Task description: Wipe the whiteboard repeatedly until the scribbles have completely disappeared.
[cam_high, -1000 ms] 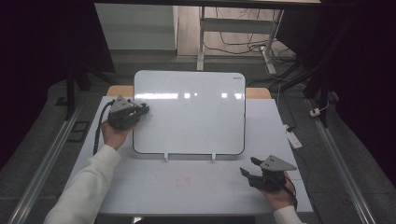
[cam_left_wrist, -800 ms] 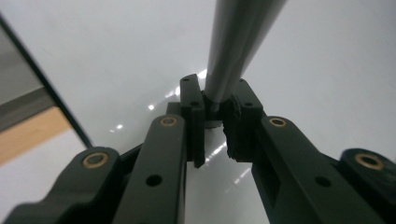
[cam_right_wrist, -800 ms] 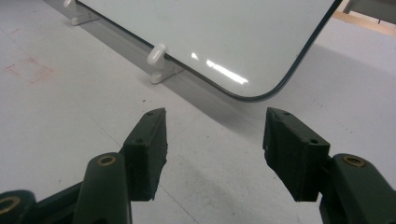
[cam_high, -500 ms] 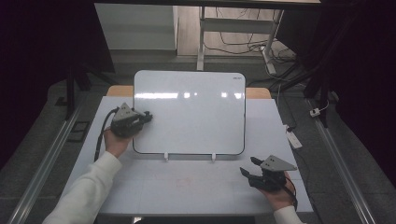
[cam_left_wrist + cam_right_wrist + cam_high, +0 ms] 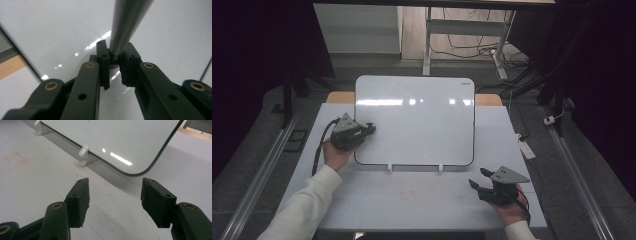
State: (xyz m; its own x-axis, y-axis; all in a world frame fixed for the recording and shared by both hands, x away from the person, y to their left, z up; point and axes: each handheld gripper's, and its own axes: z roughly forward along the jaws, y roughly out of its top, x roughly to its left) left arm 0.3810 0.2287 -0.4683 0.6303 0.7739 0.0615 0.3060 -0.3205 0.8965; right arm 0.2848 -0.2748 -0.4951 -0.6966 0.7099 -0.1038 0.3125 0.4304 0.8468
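The whiteboard (image 5: 414,120) is lying mid-frame on the table (image 5: 412,200), where the left tool (image 5: 371,130), clamped on a grey marker (image 5: 125,22), has been sliding down its left edge, perhaps drawing, while the right tool (image 5: 478,178) is idling, jaws apart, at lower right.

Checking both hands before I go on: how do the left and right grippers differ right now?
The left gripper has its jaws shut on a grey rod; the right gripper has its jaws wide apart, holding nothing. The left sits over the whiteboard's left edge; the right is off the board, over the bare table near the board's lower right corner. Both are black, hand-held, and carry a grey three-cornered plate.
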